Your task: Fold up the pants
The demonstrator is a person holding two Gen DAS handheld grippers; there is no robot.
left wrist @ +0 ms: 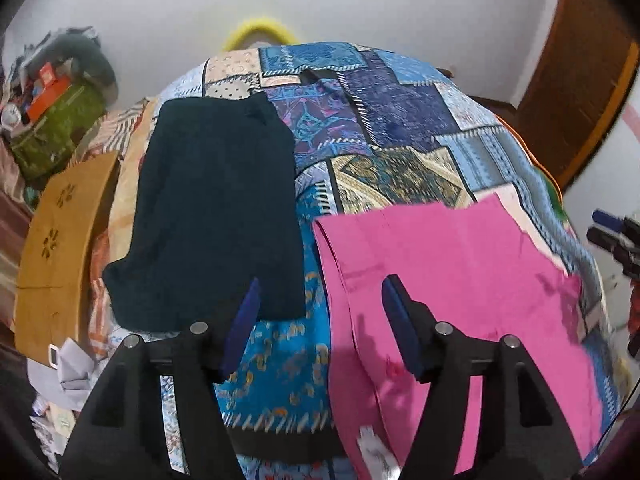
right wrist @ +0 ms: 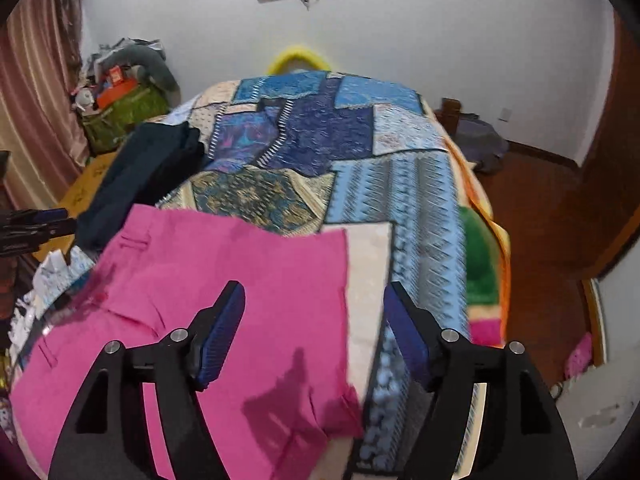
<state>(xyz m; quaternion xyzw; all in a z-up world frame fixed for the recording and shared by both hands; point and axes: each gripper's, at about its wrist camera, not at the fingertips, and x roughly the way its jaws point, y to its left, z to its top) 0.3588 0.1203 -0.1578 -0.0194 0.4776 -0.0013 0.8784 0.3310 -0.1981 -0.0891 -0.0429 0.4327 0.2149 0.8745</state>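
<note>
Presently: pink pants (right wrist: 224, 280), folded, flat on patchwork bedspread (right wrist: 320, 140); soft, light, limp cloth, best pinched at corners. Left tongs (left wrist: 320, 320) and right tongs (right wrist: 316, 320) spread, empty.

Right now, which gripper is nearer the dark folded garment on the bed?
Left. The left gripper hangs open just past the dark garment's near edge. The right gripper is open over the pink pants, which lie between it and the garment.

Bedroom clutter around a patchwork bedspread (left wrist: 400, 128)

A dark folded garment (left wrist: 216, 208) lies at its left; a green bag (right wrist: 124, 116) stands far left, a yellow hoop (right wrist: 298, 58) beyond.
</note>
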